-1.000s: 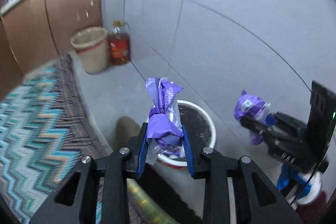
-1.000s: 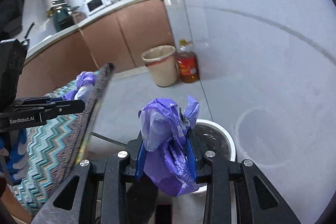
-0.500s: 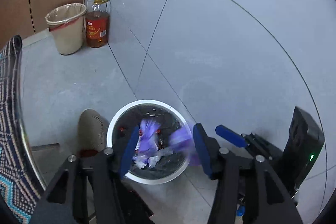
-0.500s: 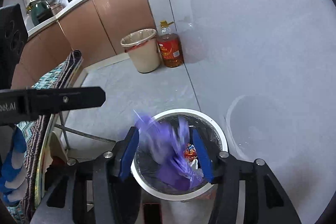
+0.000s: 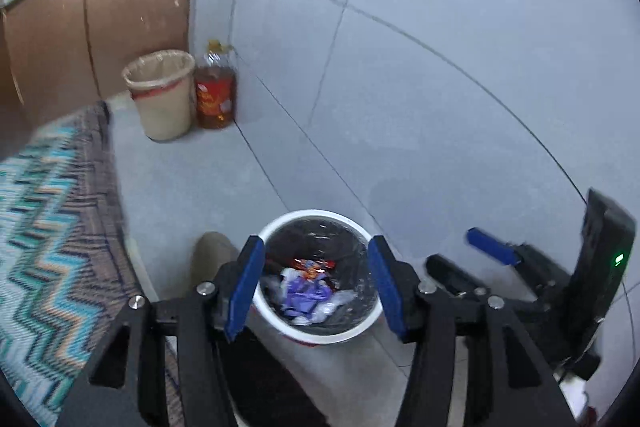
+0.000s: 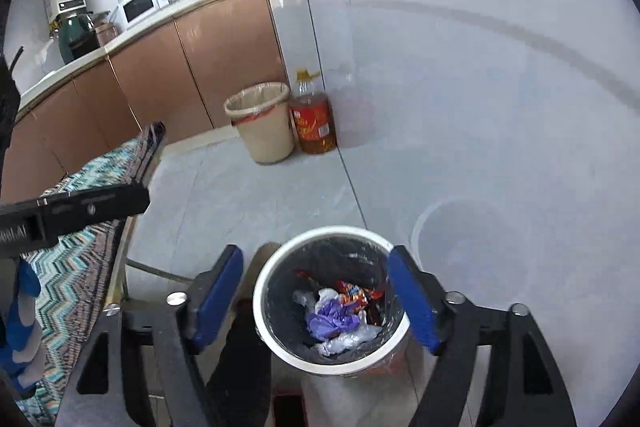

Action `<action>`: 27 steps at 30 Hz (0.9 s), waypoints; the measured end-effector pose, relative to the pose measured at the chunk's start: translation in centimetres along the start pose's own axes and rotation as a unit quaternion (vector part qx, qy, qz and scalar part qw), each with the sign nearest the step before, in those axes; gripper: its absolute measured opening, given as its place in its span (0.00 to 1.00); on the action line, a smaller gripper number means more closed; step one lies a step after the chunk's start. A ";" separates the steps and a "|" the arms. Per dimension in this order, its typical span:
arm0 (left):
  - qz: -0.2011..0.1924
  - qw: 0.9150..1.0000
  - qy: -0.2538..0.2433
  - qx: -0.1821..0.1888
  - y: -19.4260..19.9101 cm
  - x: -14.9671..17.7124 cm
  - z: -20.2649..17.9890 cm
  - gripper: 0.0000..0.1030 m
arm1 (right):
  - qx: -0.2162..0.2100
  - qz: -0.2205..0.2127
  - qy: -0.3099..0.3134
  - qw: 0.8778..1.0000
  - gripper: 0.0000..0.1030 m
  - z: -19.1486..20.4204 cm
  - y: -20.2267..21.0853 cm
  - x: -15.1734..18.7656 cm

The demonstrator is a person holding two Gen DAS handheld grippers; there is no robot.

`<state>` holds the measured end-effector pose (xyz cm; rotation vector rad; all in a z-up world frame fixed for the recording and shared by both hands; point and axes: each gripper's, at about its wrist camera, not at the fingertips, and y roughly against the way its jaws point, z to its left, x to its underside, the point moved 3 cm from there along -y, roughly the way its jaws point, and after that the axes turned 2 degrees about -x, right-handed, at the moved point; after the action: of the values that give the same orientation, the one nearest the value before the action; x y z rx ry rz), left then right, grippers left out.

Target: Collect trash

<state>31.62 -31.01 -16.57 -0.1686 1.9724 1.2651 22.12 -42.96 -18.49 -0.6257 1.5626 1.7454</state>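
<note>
Left gripper (image 5: pixel 316 291) — black frame, blue pads, jaws spread wide, nothing held. It hangs above the bin, whose mouth shows between the pads.

Right gripper (image 6: pixel 316 301) — same build, jaws likewise spread wide and holding nothing, also over the bin; in the left view its blue pad and black body sit off to the right.

Bin (image 5: pixel 320 337) — round, white rim, black glossy liner, standing on the floor directly ahead of and below both tools.

Purple bags (image 6: pixel 330 319) — crumpled thin plastic, lying inside the bin among pale crinkled wrappers (image 6: pixel 348 339) and a red-orange foil packet (image 6: pixel 354 293).

Shoe (image 5: pixel 210 257) — tan, rounded toe, on the floor just left of the bin, partly behind the left pad.

Beige bin (image 5: pixel 160 95) — tapered plastic, clear liner with a red band, farther ahead and left against the cabinets.

Oil bottle (image 5: pixel 214 93) — clear plastic, amber contents, red label, just beside the beige bin and close to the wall.

Cloth (image 5: pixel 48 227) — woven, teal-and-brown zigzag, covering a surface to the left.

Cabinets (image 6: pixel 192 67) — brown, smooth doors under a pale counter carrying a microwave (image 6: pixel 138 5).

Wall (image 5: pixel 440 47) — large grey glossy tiles, to the right.
</note>
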 end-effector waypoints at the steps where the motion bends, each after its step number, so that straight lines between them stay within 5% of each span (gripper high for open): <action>1: -0.010 1.000 -0.004 -0.009 1.3 0.4 0.3 0.51 | 0.003 -0.010 0.005 1.000 0.75 0.7 1.0 -0.1; 18: -0.110 0.984 0.005 -0.137 18.9 8.7 8.8 0.55 | -0.003 -0.116 0.109 0.987 1.00 14.5 13.0 1.8; 27: -0.204 0.951 0.052 -0.228 28.8 13.0 12.8 0.68 | -0.015 -0.156 0.144 0.977 1.00 20.7 16.2 2.9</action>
<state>15.44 -2.59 -7.15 -0.8419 1.5822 1.4257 9.88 -22.50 -7.03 -1.1165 1.5298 1.4931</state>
